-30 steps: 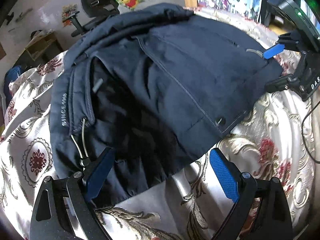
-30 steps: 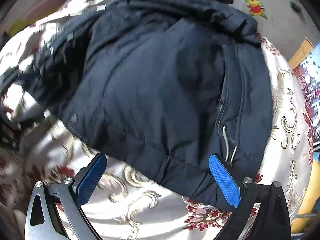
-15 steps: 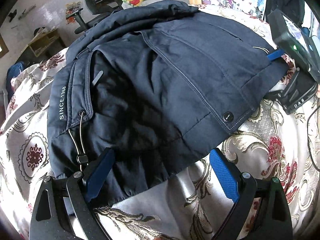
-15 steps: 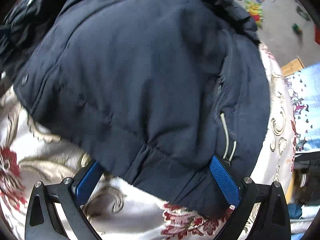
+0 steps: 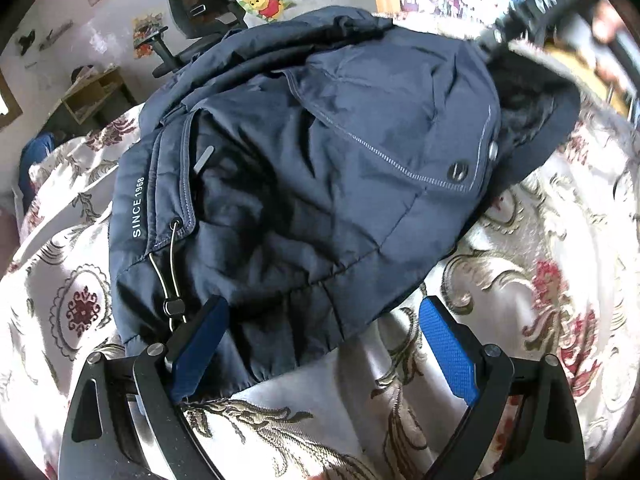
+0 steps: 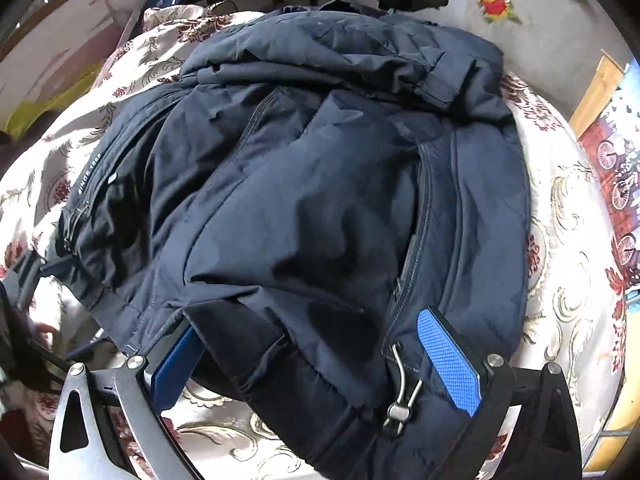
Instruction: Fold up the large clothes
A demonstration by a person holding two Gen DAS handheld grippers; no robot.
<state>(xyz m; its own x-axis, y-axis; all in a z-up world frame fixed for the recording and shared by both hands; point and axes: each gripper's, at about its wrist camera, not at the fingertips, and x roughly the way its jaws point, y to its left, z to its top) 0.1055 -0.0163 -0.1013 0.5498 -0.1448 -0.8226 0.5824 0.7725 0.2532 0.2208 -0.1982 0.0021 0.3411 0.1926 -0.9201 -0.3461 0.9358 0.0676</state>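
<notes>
Navy padded jacket [image 5: 304,184] sits bunched in a heap on the bed [image 5: 532,280], over the floral cream-and-red bedspread, its hem at the near edge. The left tool [image 5: 320,344] hangs wide open at that hem, one blue pad touching the fabric beside the drawcord toggle [image 5: 173,307], gripping nothing. The right tool [image 6: 312,360] is spread wide too, jacket hem lying between its fingers, right pad next to the other cord lock [image 6: 396,412], not clamped.

"SINCE 1968" on navy jacket [image 5: 138,207]
</notes>
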